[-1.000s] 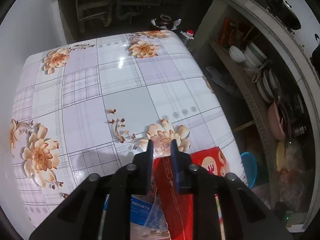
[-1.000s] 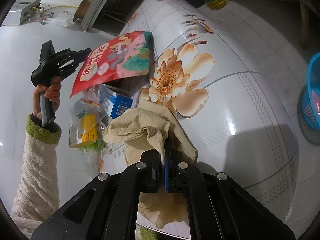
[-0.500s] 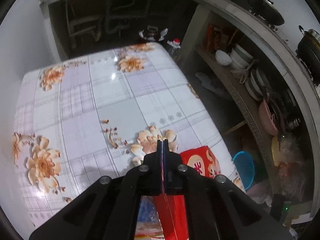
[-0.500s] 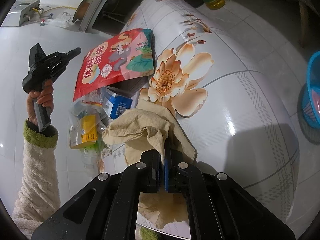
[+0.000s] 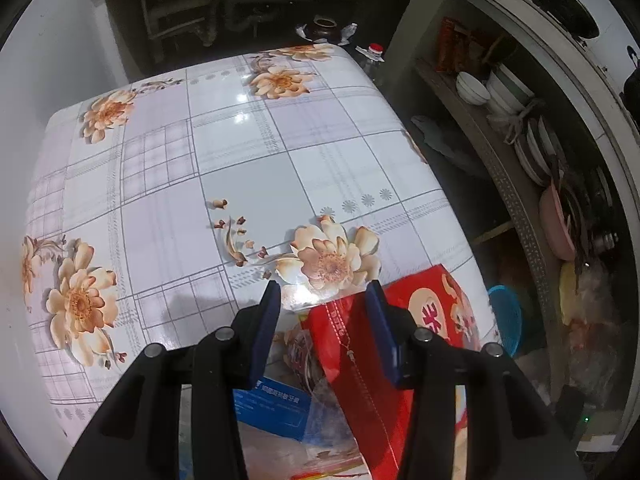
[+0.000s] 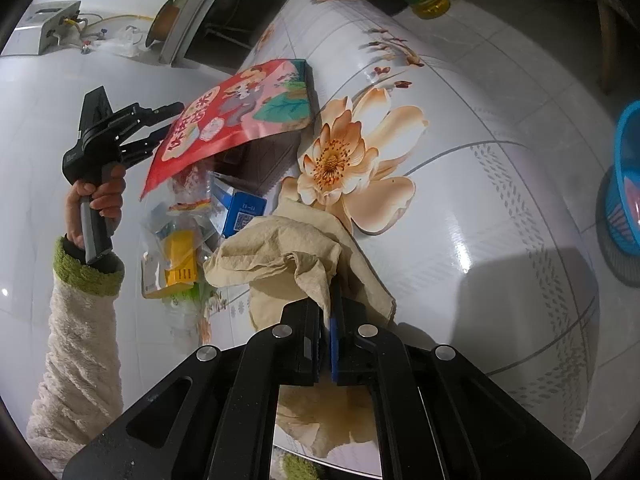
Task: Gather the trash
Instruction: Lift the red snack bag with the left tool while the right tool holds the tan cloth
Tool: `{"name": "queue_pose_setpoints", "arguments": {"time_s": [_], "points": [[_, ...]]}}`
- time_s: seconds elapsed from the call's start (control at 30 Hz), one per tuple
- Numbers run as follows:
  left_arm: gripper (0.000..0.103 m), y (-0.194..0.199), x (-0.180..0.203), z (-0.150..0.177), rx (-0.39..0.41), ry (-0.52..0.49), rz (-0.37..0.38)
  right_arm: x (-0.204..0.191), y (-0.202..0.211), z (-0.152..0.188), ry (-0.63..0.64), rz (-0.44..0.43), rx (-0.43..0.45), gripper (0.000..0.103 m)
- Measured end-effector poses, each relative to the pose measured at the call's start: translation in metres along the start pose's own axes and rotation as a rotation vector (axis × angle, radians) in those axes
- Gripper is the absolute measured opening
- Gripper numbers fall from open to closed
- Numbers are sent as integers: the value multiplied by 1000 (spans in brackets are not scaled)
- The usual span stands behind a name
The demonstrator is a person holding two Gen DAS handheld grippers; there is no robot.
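Red snack bag [image 5: 362,364] freed; left gripper [image 5: 324,300] jaws now opening

A floral-clothed table [image 5: 248,168] stands beside a dim shelf [image 5: 516,208] of stacked dishes

A red snack bag [image 6: 240,116] at ten o'clock in the right wrist view carries large pale Chinese characters, unreadable at this size. Below it, a blue box [image 6: 242,210] shows a QR code.
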State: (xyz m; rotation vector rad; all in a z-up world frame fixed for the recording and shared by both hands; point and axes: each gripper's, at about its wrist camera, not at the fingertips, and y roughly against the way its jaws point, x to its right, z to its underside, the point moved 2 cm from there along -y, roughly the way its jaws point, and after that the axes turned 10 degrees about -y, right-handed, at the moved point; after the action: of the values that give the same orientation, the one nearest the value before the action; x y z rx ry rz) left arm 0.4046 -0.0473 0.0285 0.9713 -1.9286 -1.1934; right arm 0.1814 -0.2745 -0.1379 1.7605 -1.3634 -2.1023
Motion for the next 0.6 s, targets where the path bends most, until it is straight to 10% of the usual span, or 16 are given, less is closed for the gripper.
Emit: {"name": "queue_pose_setpoints", "arguments": {"time_s": [0.43,0.6], "points": [[1,11,0,2,16,0,60,1,0,0,-2,1,1,4],[0,18,7,3,38,-36,41,0,-1,0,-5,0,1,4]]}}
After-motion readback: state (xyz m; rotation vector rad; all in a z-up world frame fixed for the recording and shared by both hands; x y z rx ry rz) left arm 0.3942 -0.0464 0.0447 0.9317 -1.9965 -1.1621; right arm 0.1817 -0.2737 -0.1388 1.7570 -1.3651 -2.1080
